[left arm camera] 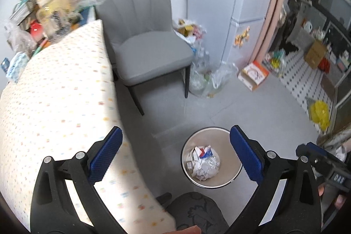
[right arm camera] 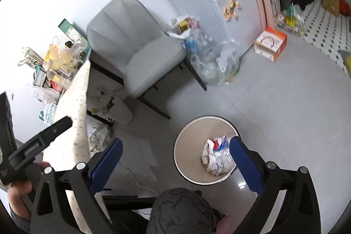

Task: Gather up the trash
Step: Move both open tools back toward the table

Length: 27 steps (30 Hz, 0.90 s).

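The left gripper (left arm camera: 175, 155), black with blue ribbed pads, is hanging high above the floor with its jaws spread wide and nothing between them. The right gripper (right arm camera: 175, 163), of the same make, is also standing wide apart and is carrying nothing. Below both of them a round white waste bin (left arm camera: 232, 170) is standing on the pale grey tiled floor (left arm camera: 252, 106), and the trash is lying inside it: a heap of crumpled white paper and wrappers (left arm camera: 204, 161), one with a red and blue print (the small pieces cannot be told apart). The bin is resting just beside the edge of a table covered with a cream cloth with small coloured dots (left arm camera: 54, 91). A grey upholstered chair with dark legs (left arm camera: 142, 36) is standing beyond the table, near a pile of clear plastic bags with bottles (left arm camera: 201, 71) and a white refrigerator (left arm camera: 241, 36). An orange and white cardboard box (left arm camera: 253, 76) is lying on the floor close to the pink door frame (left arm camera: 274, 10). A knee in dark patterned fabric (left arm camera: 197, 212) is showing at the bottom.
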Motion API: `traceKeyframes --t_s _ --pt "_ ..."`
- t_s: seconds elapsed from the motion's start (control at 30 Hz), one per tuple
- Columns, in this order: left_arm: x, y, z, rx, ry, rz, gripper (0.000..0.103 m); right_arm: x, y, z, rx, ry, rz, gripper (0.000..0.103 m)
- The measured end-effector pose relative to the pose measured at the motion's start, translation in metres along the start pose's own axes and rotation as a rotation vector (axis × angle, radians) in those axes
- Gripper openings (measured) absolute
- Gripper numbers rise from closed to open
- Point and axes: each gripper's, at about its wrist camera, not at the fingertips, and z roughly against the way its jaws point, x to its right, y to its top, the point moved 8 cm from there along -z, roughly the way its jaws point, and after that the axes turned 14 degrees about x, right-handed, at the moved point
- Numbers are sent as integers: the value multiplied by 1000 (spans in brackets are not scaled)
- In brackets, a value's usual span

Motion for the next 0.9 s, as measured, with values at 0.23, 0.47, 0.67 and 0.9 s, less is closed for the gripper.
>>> traceKeyframes --t_s 0.23,0.47,0.67,0.9 --pt "-46 7 57 88 10 92 97 -49 14 38 78 -19 115 95" --pt "-86 8 107 167 41 148 97 -96 13 68 108 15 188 95" --pt "-114 8 149 236 62 179 97 -141 14 97 150 43 260 95" --pt "-142 4 196 296 72 199 97 -188 6 130 189 86 312 95"
